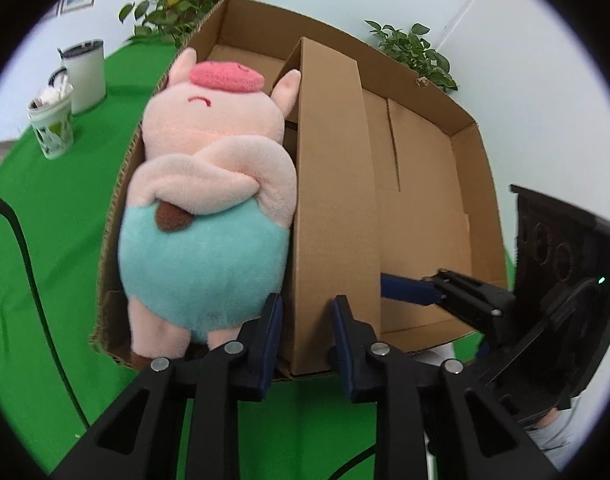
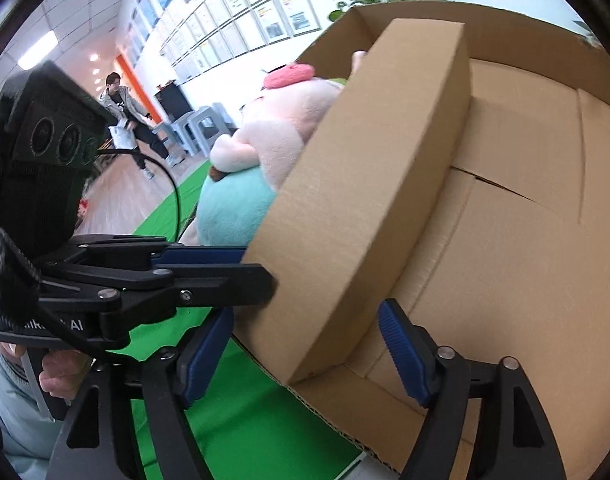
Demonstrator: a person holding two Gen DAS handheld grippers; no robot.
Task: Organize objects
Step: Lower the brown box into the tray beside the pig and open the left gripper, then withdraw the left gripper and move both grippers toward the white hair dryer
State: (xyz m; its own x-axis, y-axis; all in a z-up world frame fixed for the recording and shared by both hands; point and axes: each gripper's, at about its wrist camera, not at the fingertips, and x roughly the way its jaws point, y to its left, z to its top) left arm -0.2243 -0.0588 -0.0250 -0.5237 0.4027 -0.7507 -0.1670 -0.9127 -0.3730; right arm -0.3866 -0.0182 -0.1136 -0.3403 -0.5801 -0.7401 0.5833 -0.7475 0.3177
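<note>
Both claws, left claw (image 1: 307, 316) and right claw (image 2: 305, 344), level and spread, seemingly straddle the narrow box (image 1: 333, 200).

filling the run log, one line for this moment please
left gripper: open at small box | right gripper: open | plush pig in big box

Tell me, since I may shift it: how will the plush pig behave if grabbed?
The plush pig looks soft, so it would probably squash and flop. Likely light for its size. Wedged between the box wall and the cardboard divider, it may drag.
</note>
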